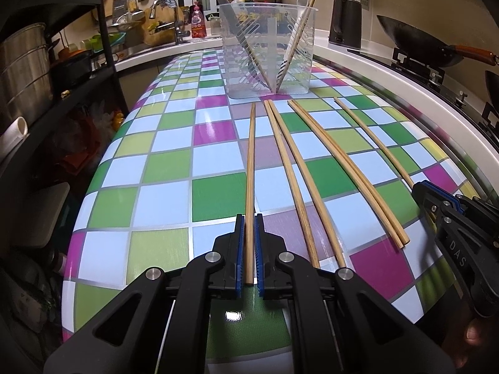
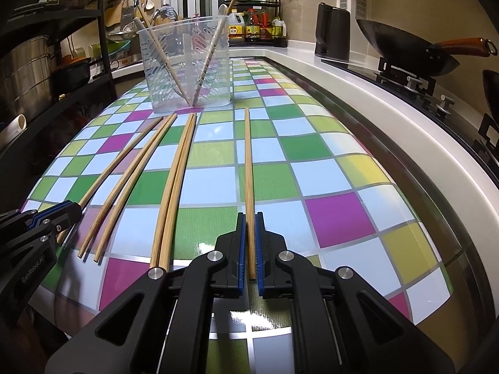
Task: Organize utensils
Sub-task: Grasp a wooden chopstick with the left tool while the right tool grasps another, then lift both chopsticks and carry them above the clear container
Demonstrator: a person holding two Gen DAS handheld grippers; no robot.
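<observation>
Several wooden chopsticks lie lengthwise on the checkered table. My left gripper straddles the near end of the leftmost chopstick; its jaws stand almost shut with thin gaps to the stick. My right gripper straddles the rightmost chopstick the same way. Each gripper also shows in the other's view: the right gripper, the left gripper. Two pairs of chopsticks lie between them. A clear plastic utensil holder stands at the far end with chopsticks, a white spoon and a grey utensil in it.
A black kettle and a wok on a stove stand along the white counter to the right. A black rack with pots stands left of the table. A sink and bottles are at the back.
</observation>
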